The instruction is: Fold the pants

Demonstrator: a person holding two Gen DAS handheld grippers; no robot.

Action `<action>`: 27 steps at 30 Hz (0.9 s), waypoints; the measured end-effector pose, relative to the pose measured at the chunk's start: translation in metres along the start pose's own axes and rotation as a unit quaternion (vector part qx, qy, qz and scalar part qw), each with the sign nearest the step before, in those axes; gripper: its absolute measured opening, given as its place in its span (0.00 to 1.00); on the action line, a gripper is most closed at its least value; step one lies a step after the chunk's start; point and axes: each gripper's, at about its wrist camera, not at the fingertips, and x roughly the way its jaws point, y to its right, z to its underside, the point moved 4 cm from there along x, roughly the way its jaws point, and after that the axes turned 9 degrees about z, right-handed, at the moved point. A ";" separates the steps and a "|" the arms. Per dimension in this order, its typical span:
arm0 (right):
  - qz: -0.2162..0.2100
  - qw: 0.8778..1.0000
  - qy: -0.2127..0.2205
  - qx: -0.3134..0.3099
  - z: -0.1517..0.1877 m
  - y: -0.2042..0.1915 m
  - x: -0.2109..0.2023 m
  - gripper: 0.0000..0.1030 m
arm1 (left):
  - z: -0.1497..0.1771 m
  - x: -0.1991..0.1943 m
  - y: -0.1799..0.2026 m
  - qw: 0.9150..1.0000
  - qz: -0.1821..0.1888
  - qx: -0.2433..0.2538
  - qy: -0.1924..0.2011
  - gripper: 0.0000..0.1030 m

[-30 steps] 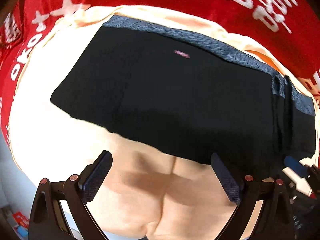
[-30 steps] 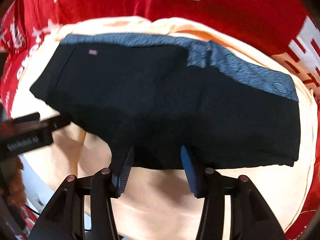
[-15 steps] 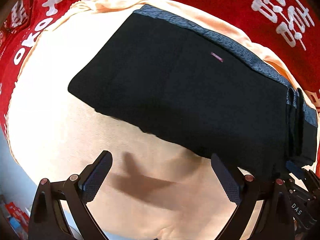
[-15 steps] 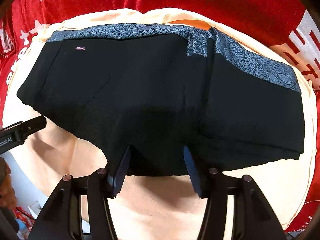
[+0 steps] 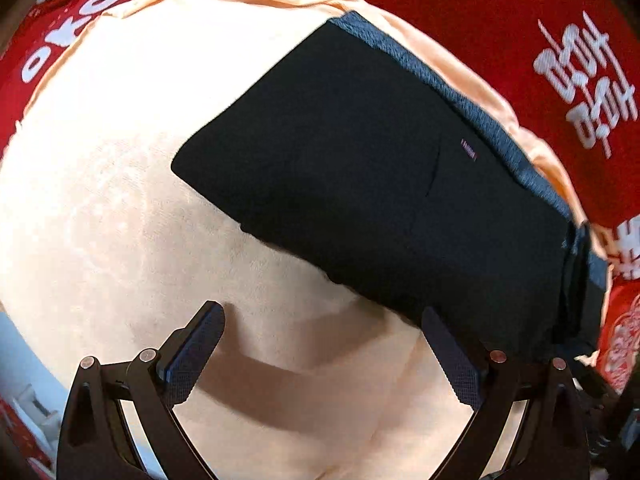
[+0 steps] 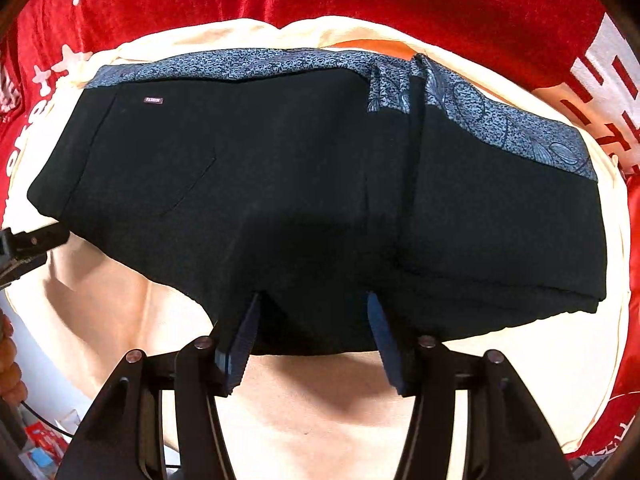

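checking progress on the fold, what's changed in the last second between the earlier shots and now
The left gripper, open and empty, slid off toward the pants' folded end, over bare cream cloth. The right gripper widened slightly at the near edge. The pants lie folded as before.

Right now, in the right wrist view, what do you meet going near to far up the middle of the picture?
right gripper, jaws apart over the near hem → black pants → blue patterned waistband → cream cloth → red cloth with white lettering.
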 end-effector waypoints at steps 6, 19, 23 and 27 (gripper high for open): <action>-0.001 1.000 -0.005 -0.002 -0.003 -0.001 0.003 0.57 | -0.007 -0.012 -0.030 0.992 0.102 -0.075 0.026 0.97; 0.000 1.000 -0.001 0.001 -0.007 -0.004 0.002 0.57 | -0.026 -0.004 -0.001 0.970 0.206 -0.104 0.075 0.98; -0.004 1.000 0.000 0.000 -0.008 -0.001 0.001 0.57 | -0.032 -0.012 0.021 0.961 0.243 -0.101 0.084 0.98; -0.006 1.000 -0.001 0.000 -0.006 0.000 0.000 0.57 | -0.037 -0.009 0.041 0.972 0.211 -0.054 0.082 0.98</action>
